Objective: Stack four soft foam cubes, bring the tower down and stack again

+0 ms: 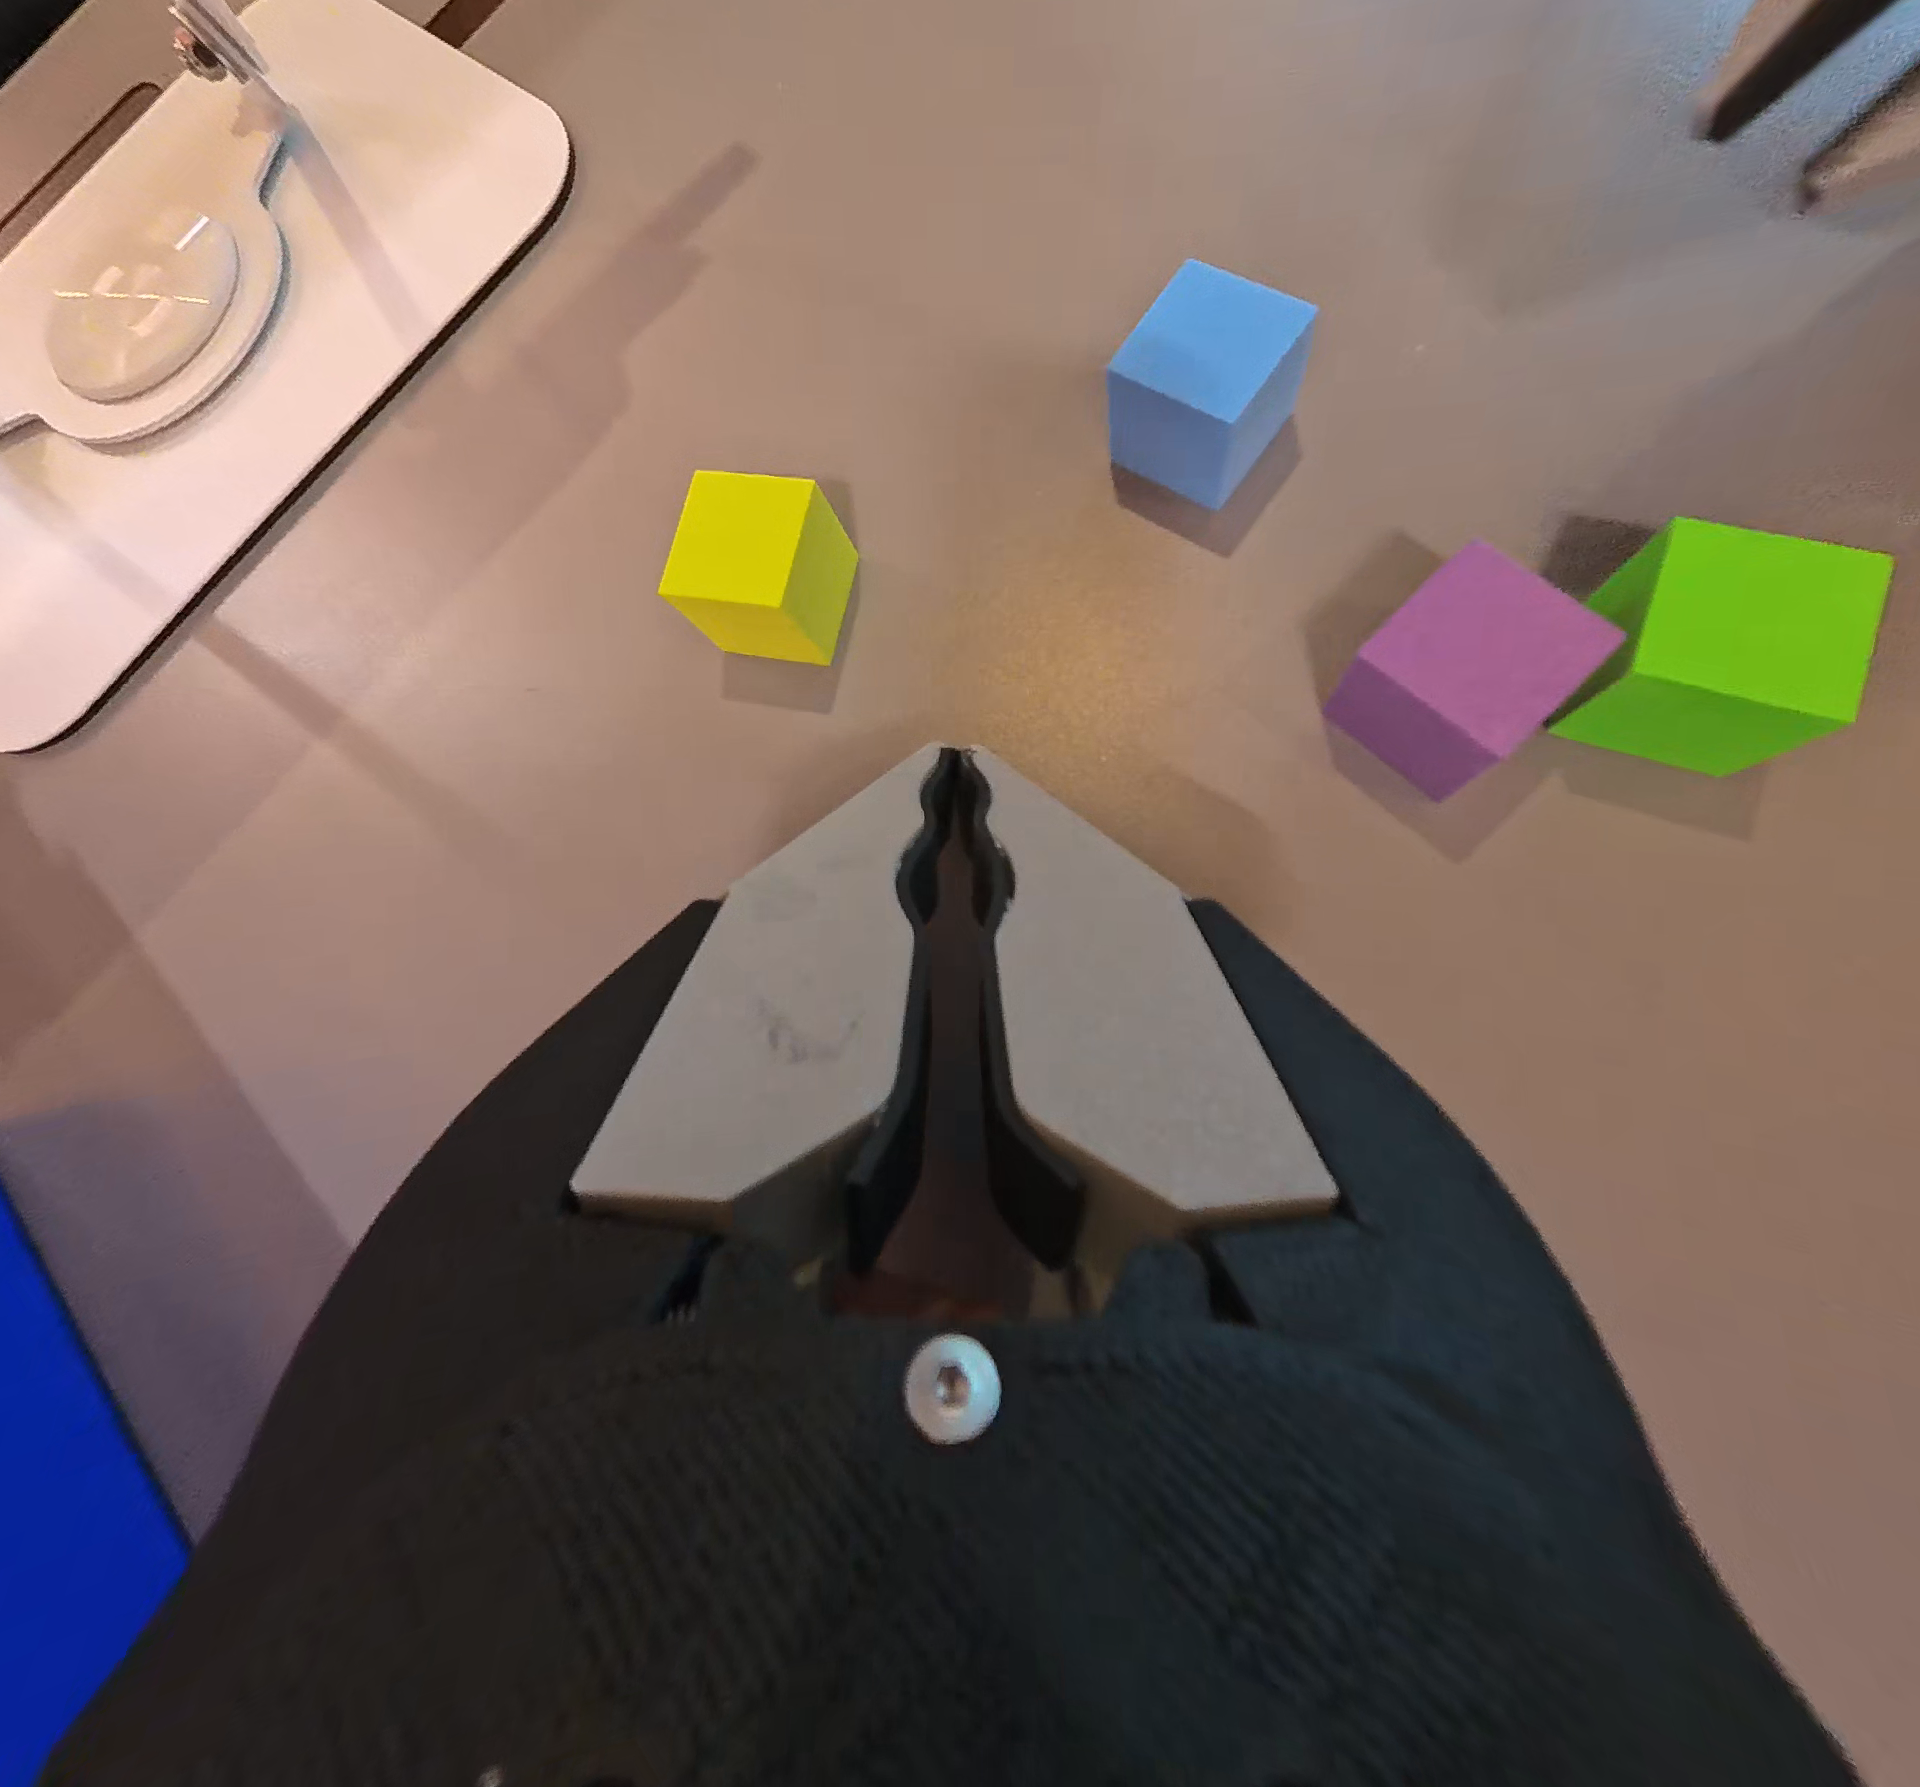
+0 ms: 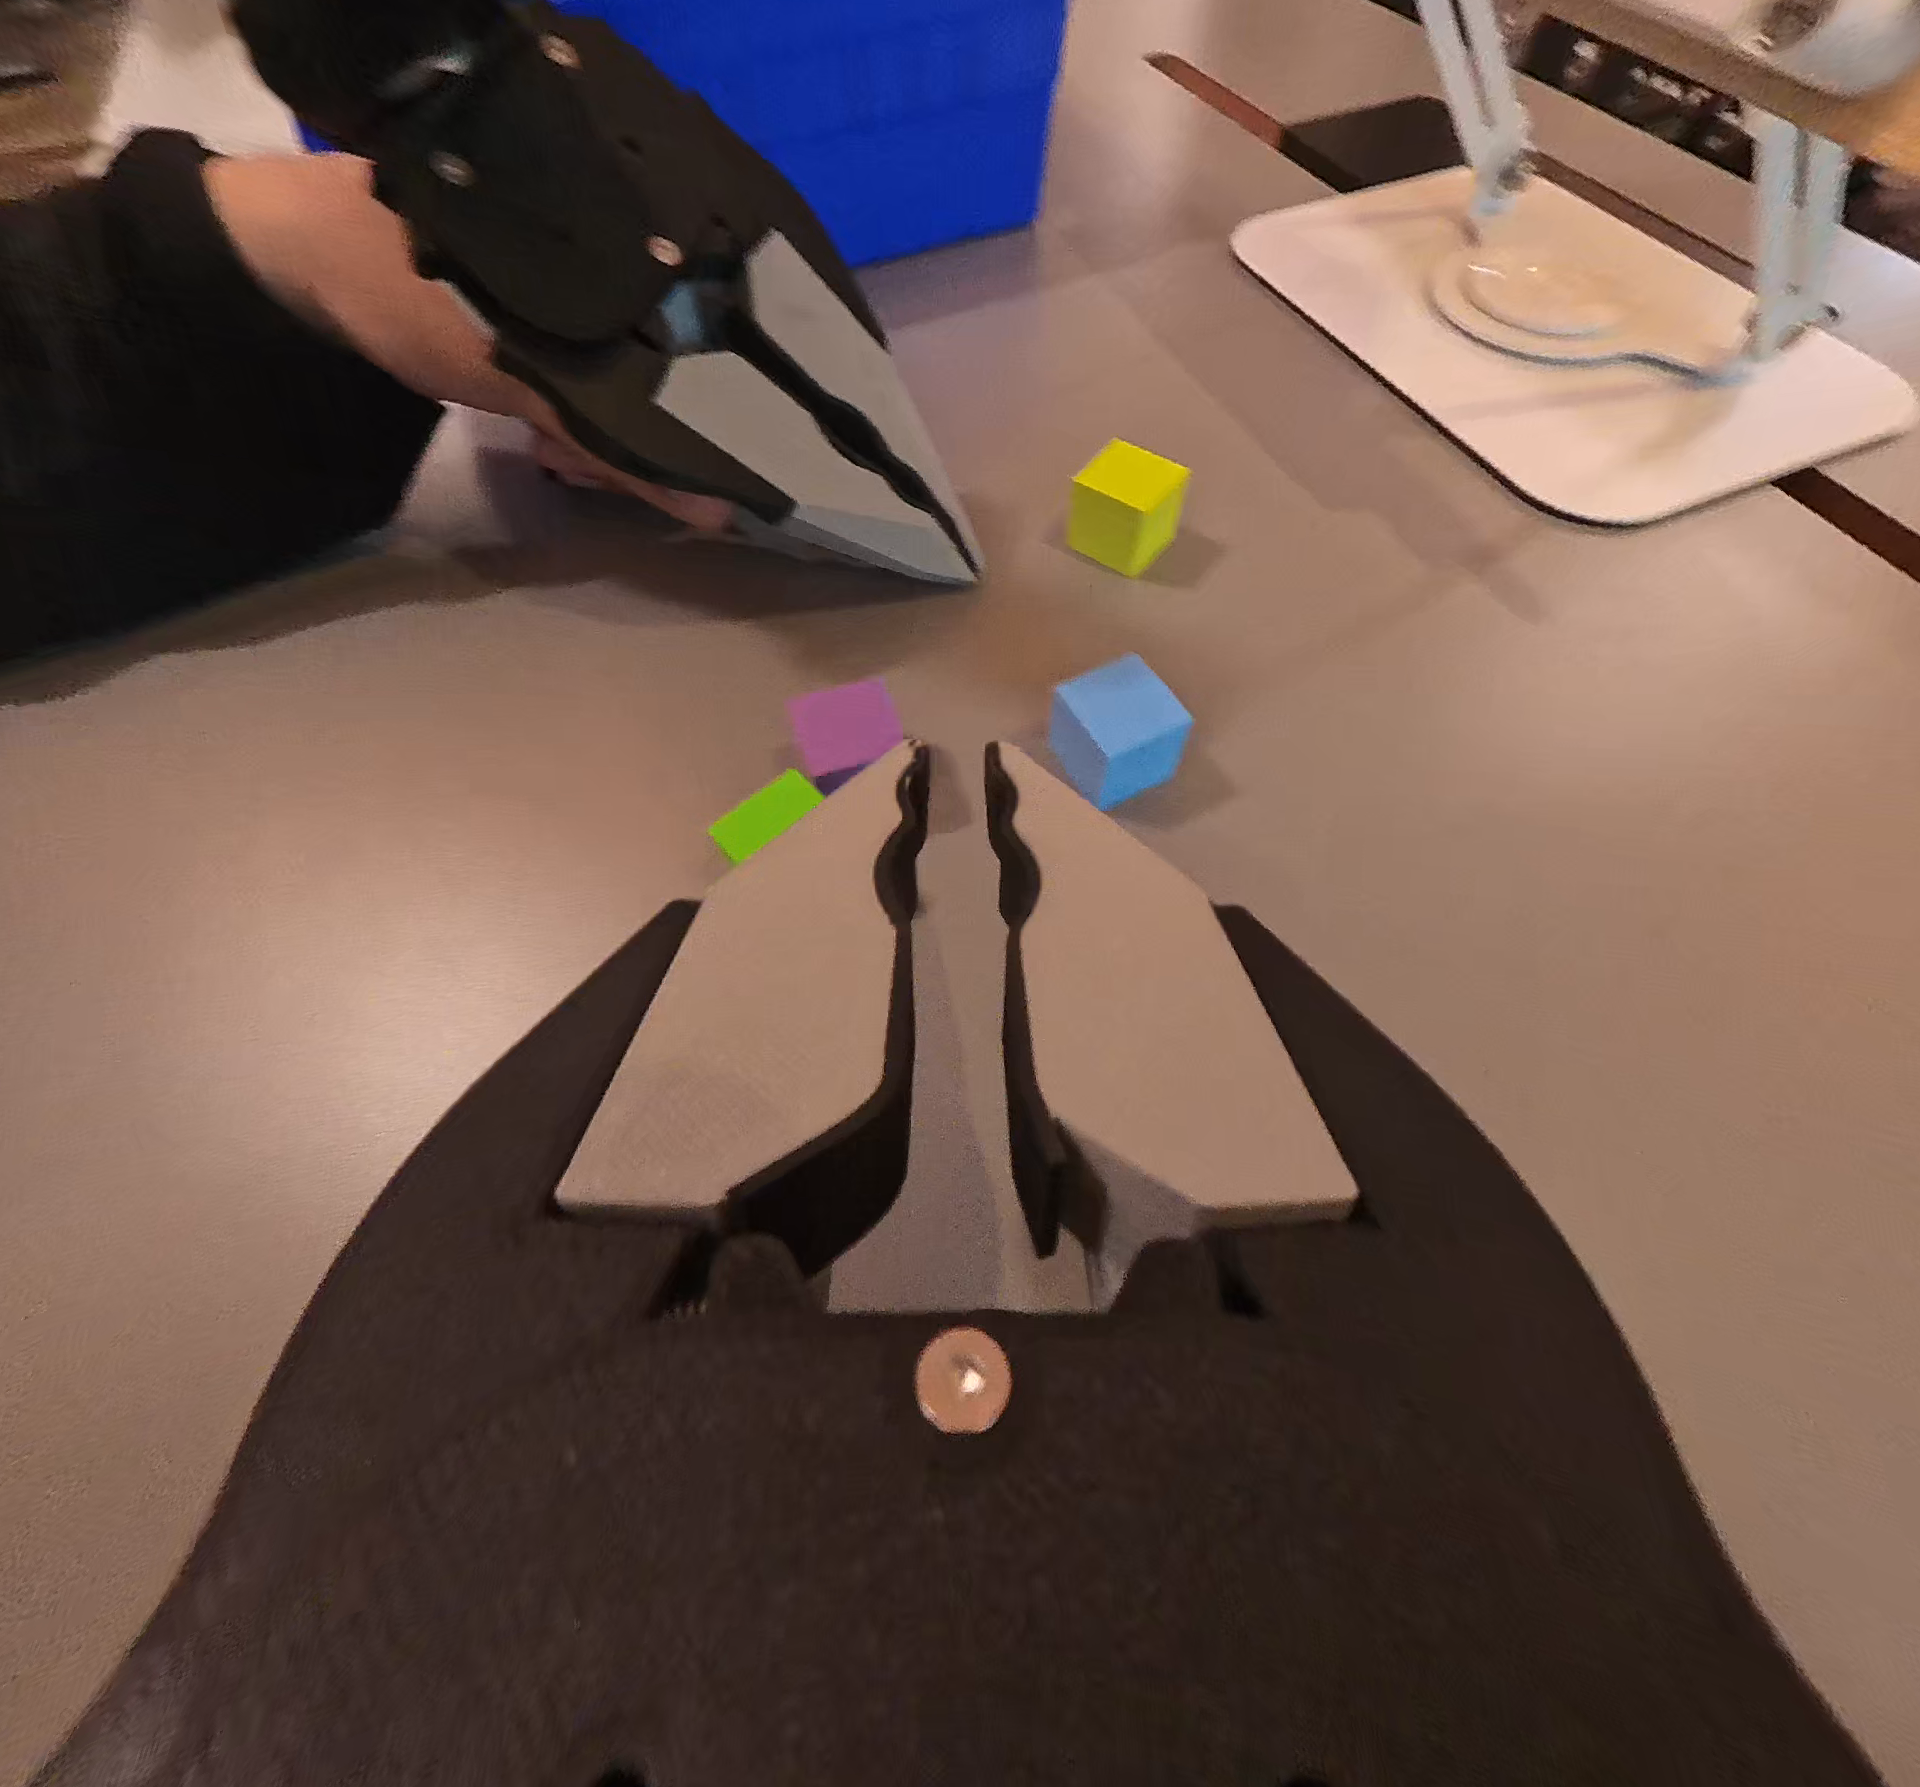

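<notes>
No tower stands: the yellow cube (image 1: 764,565), blue cube (image 1: 1205,381), purple cube (image 1: 1470,665) and green cube (image 1: 1735,641) lie scattered on the table (image 1: 1039,75), purple touching green, while my left gripper (image 1: 951,753) is clenched empty and my right gripper (image 2: 954,750) slightly parted, so stacking remains.

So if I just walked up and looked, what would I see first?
Probably the four bright foam cubes lying loose on the grey table: the yellow cube alone on the left, the blue cube farther back, and the purple cube leaning against the green cube on the right. Next, the big blue bin behind the left gripper, which is shut and empty.
</notes>
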